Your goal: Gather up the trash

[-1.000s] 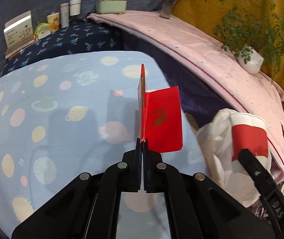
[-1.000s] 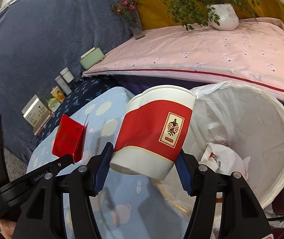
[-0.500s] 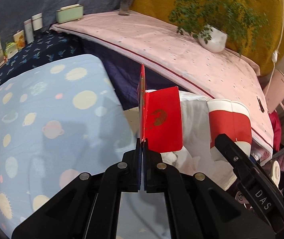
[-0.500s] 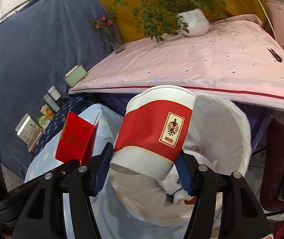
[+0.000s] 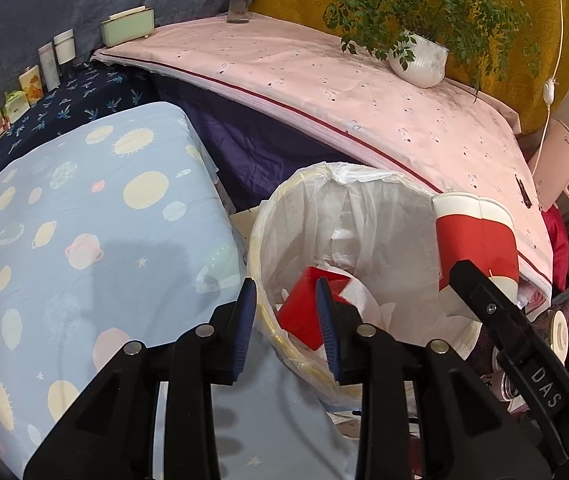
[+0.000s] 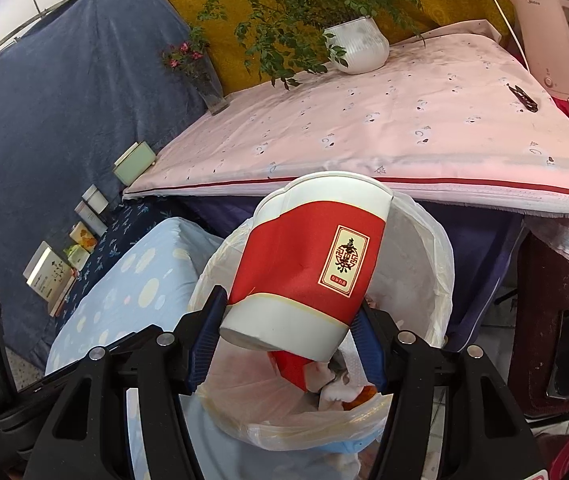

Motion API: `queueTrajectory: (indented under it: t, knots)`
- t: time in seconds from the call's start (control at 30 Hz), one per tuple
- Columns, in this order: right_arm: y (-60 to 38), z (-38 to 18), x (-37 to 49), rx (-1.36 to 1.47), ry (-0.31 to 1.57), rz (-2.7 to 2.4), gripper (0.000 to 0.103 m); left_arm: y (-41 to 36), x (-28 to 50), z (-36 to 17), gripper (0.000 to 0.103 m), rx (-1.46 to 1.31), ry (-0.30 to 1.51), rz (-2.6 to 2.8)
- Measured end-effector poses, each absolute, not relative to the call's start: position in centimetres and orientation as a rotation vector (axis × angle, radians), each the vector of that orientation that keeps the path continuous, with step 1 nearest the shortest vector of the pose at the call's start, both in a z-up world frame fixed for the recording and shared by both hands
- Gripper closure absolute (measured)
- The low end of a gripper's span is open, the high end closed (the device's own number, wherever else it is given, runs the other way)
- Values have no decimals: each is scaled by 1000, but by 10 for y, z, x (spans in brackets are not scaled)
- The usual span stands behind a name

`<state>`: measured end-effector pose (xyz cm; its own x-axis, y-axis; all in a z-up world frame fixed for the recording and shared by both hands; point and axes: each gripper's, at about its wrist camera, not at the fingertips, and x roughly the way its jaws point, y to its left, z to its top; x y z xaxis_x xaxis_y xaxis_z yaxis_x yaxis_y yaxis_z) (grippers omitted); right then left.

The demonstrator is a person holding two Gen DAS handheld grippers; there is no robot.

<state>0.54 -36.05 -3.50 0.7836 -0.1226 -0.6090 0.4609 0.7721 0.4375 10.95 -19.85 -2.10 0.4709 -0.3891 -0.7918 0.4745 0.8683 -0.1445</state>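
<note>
Red card dropping into the bin, cup waiting its turn above the rim.

Your left gripper [image 5: 287, 320] has its fingers apart and opening, with nothing pressed between them; the red card [image 5: 302, 314] lies beyond them inside the trash bin [image 5: 268, 216], on crumpled white paper. Your right gripper [image 6: 290, 338] has its fingers clamped on the lower band of the paper cup [image 6: 312, 256], which tilts over the bin's mouth. To finish well, I'd keep the cup centred over the opening before letting go, since the liner's thin, wrinkled plastic sags at the rim and a light, round cup could roll off the edge. The cup is stiff paper, red-sleeved with a white lip and a dented wall; the card is flat, glossy and folded. The blue planet-print cloth [image 5: 84, 220] on the surface beside the bin looks soft.
</note>
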Motion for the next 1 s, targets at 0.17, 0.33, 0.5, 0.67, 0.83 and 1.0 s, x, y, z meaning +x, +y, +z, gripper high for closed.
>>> queueTrajectory:
  t: [0.17,0.33,0.5,0.67,0.83,1.0]
  knots:
    - [-357,-35,8,607,595,-325,45,-194,110,-19,68,99,938,-509]
    - [-354,-36,14,595,604,-316,45,-186,111,-20,66,90,934,-491]
    - [-350,-36,20,582,614,-311,45,-178,112,-22,62,83,934,-474]
    - [-344,-34,25,560,623,-307,44,-169,111,-22,54,79,928,-452]
    - [-336,-31,24,537,632,-307,41,-160,108,-22,47,76,921,-432]
    - [-327,-27,17,502,642,-308,36,-148,101,-21,46,81,911,-415]
